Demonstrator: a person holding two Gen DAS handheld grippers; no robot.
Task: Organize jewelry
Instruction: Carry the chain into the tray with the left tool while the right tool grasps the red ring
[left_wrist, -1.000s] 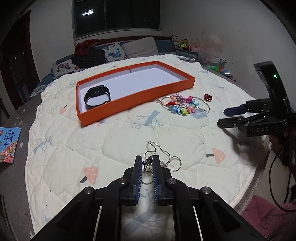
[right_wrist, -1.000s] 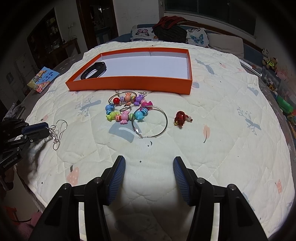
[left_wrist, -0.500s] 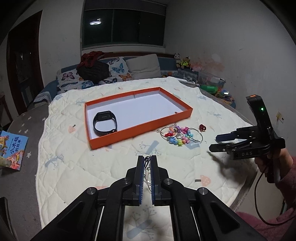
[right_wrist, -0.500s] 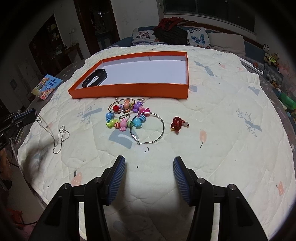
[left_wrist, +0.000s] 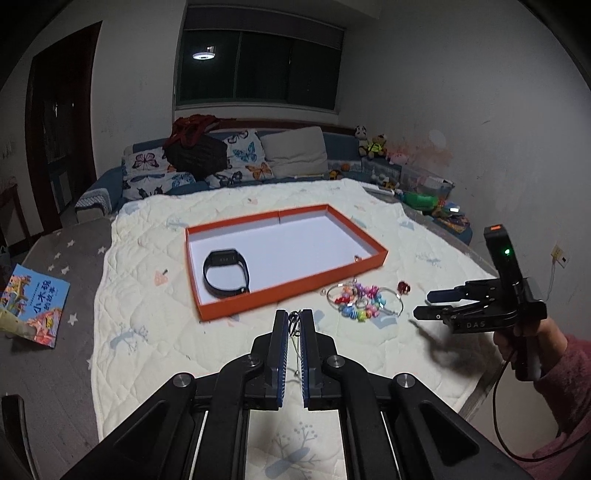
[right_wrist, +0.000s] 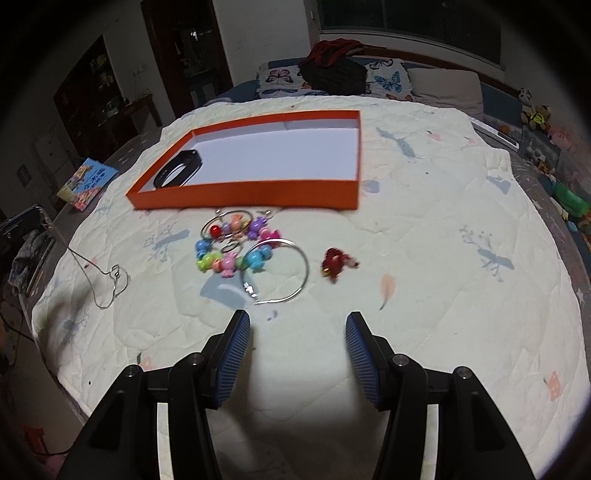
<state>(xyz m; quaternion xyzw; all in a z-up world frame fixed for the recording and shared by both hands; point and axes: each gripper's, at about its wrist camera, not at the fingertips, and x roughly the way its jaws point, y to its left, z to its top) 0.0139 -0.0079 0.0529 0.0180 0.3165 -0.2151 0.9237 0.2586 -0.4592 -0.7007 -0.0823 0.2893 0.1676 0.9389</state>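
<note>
My left gripper (left_wrist: 294, 317) is shut on a thin silver necklace (left_wrist: 294, 325), held above the white quilt (left_wrist: 155, 350). In the right wrist view the necklace (right_wrist: 110, 280) slants down from the left gripper (right_wrist: 22, 221) at the far left, and its lower loop rests on the quilt. My right gripper (right_wrist: 298, 321) is open and holds nothing, just short of a silver hoop (right_wrist: 280, 273) and a coloured bead bracelet (right_wrist: 232, 247). A red charm (right_wrist: 336, 262) lies to their right. Beyond them, the orange tray (right_wrist: 243, 197) holds a black wristband (right_wrist: 179, 168).
A picture book (left_wrist: 33, 306) lies on the grey cover left of the quilt. A sofa with butterfly pillows (left_wrist: 243, 155) runs along the far side. Toys and boxes (left_wrist: 424, 195) crowd the right edge. A hand in a pink sleeve (left_wrist: 565, 365) holds the right gripper (left_wrist: 424, 304).
My left gripper closed fully on the necklace and rose, drawing most of the chain up off the quilt. The right gripper stayed in place and open.
</note>
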